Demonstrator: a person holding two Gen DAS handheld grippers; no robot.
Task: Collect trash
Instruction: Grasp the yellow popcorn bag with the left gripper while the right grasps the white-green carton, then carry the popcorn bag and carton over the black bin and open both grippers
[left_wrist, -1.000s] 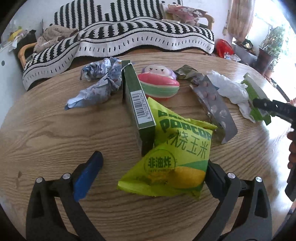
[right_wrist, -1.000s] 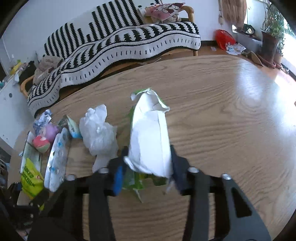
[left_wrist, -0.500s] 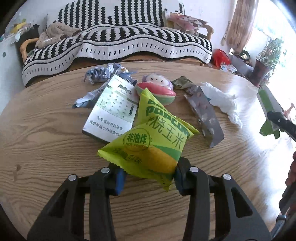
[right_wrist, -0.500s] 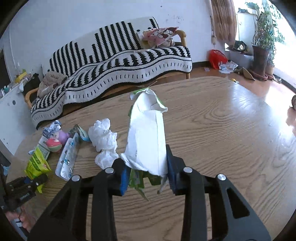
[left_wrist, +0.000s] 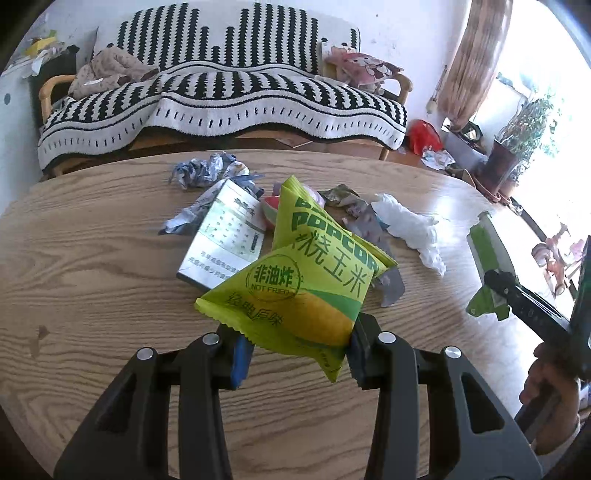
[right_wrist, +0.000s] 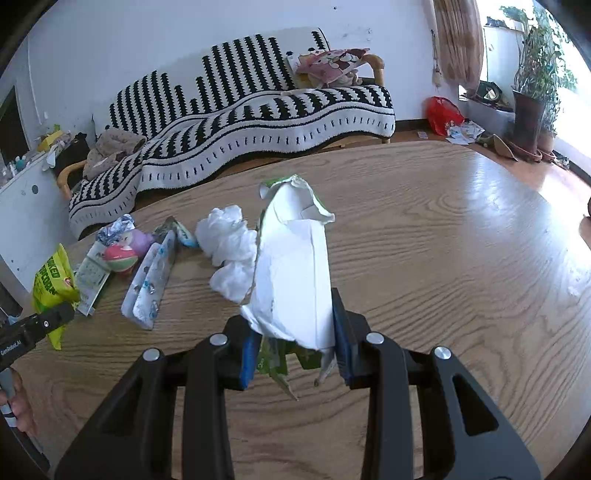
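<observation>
My left gripper (left_wrist: 297, 349) is shut on a yellow-green popcorn bag (left_wrist: 306, 280) and holds it above the wooden table (left_wrist: 92, 295). My right gripper (right_wrist: 295, 354) is shut on a torn white and green carton (right_wrist: 295, 280), lifted off the table; the carton also shows in the left wrist view (left_wrist: 489, 258). Left on the table are a green-white box (left_wrist: 225, 240), crumpled foil wrapper (left_wrist: 203, 171), a pink ball toy (right_wrist: 120, 256), a blister pack (right_wrist: 149, 280) and crumpled white tissue (right_wrist: 229, 247).
A sofa with a black and white striped blanket (left_wrist: 221, 103) stands behind the table. A red bag (right_wrist: 443, 114) and potted plants (right_wrist: 532, 99) are on the floor at the right. The table's right half (right_wrist: 480, 240) is bare wood.
My left gripper closed on the popcorn bag and lifted it; the green box fell flat. My right gripper rose and drew back with the carton.
</observation>
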